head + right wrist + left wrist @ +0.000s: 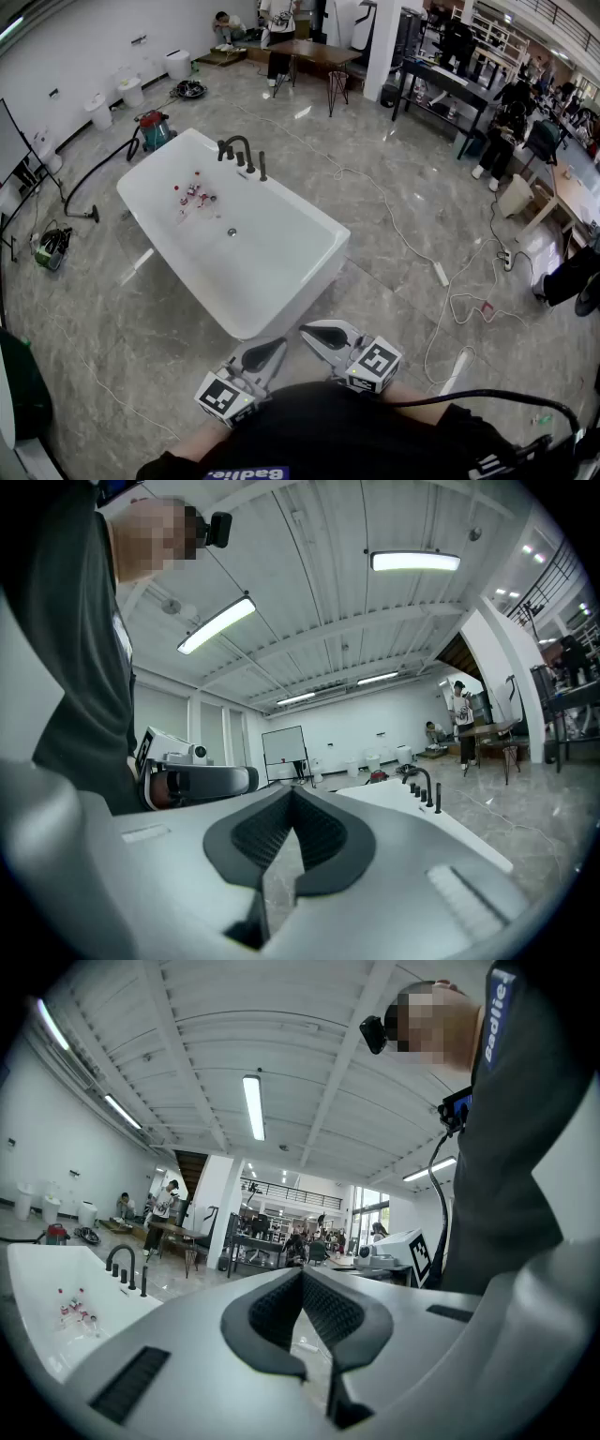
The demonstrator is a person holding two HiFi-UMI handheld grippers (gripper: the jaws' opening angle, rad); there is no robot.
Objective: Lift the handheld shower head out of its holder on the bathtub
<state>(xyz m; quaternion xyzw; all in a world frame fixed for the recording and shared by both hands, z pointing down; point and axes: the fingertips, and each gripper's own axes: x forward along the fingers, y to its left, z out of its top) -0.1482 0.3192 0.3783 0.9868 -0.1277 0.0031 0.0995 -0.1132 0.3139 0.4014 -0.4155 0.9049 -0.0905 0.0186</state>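
Left gripper and right gripper are held at the person's body, fingers closed on nothing, well apart from the bathtub. Handheld shower head is seated upright on the far rim, beside the black faucet.

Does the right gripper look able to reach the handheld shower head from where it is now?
Probably not yet. The right gripper is shut, held by the person's body, short of the bathtub; the handheld shower head stands on its rim near the far end. Nothing blocks the way.
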